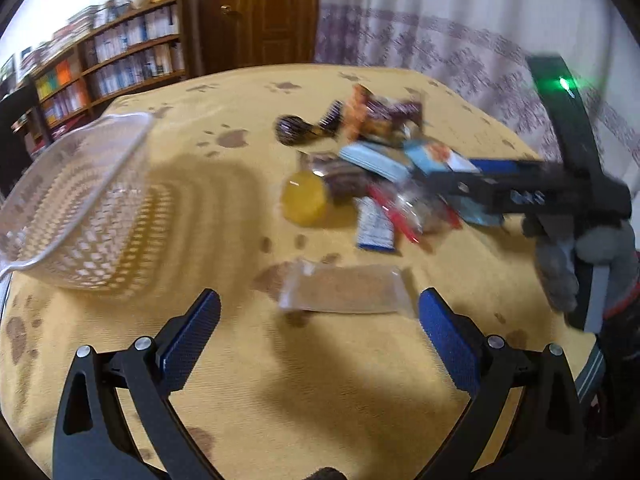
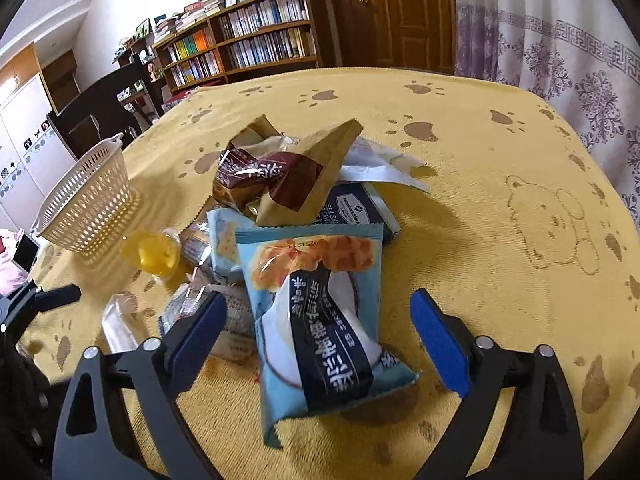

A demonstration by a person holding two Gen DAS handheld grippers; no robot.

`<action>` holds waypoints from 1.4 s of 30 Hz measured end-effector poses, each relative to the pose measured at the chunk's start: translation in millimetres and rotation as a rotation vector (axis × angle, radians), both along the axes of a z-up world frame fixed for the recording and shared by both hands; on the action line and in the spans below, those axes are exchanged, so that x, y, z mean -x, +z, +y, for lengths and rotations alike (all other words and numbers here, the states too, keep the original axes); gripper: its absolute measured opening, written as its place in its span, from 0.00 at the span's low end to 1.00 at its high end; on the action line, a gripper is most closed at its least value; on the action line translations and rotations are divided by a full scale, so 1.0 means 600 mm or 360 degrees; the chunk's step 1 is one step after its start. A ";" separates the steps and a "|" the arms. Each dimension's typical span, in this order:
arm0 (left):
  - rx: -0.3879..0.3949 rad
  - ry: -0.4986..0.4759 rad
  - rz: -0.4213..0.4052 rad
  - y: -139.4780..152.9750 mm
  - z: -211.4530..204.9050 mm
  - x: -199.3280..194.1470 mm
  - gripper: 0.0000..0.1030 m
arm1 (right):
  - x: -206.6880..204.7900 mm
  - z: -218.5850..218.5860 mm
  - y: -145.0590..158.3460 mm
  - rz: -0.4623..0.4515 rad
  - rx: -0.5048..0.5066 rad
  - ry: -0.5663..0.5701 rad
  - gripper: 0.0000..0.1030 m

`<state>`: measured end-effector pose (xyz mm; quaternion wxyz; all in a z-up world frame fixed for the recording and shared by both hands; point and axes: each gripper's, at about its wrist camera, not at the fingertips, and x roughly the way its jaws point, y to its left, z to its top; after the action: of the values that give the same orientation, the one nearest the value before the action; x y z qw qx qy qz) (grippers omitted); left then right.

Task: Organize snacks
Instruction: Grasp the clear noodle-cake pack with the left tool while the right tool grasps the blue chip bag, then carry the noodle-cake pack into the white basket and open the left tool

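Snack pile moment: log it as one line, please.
left gripper: open, before clear packet | right gripper: open around light-blue packet | basket: appears empty | snacks all on table

Left view motion-blurred, right sharp; bright indoor light, soft shadows, heavy fisheye warp w/ dark corners.

- I'm seeing the table (image 2: 500,208) wearing a matt, towel-like yellow cloth with a rough weave.
- The basket (image 2: 86,204) is showing as pale perforated plastic.
- The light-blue snack packet (image 2: 320,320) is gleaming as glossy film; the brown packet (image 2: 276,176) is looking crinkled and shiny.
- My right gripper (image 2: 318,344) is showing matt black arms, textured blue pads (image 2: 440,344) and bright metal pins.
- The bookshelf (image 2: 256,40) is looking like wood.
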<state>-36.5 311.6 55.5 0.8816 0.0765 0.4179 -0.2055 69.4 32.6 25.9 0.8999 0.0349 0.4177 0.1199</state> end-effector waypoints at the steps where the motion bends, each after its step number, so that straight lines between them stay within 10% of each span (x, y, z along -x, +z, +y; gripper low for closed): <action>1: -0.0005 -0.0010 0.0010 -0.004 -0.005 -0.002 0.97 | -0.003 -0.001 -0.002 0.0004 -0.0018 -0.0001 0.85; 12: -0.0005 -0.0022 0.0080 -0.035 -0.034 -0.031 0.96 | -0.003 -0.018 -0.006 0.0019 -0.0103 -0.0022 0.60; 17: -0.0014 0.0019 0.0036 -0.029 -0.029 -0.030 0.77 | 0.008 -0.023 -0.003 0.0002 -0.0109 -0.0032 0.56; 42: 0.0076 0.0386 -0.0320 0.118 0.097 -0.023 0.76 | 0.053 -0.057 0.065 -0.0184 -0.0257 -0.0148 0.53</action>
<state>-22.4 369.7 126.6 0.9389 0.0247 0.3287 -0.0986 37.5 -1.8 64.7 0.9215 0.1196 0.3519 0.1130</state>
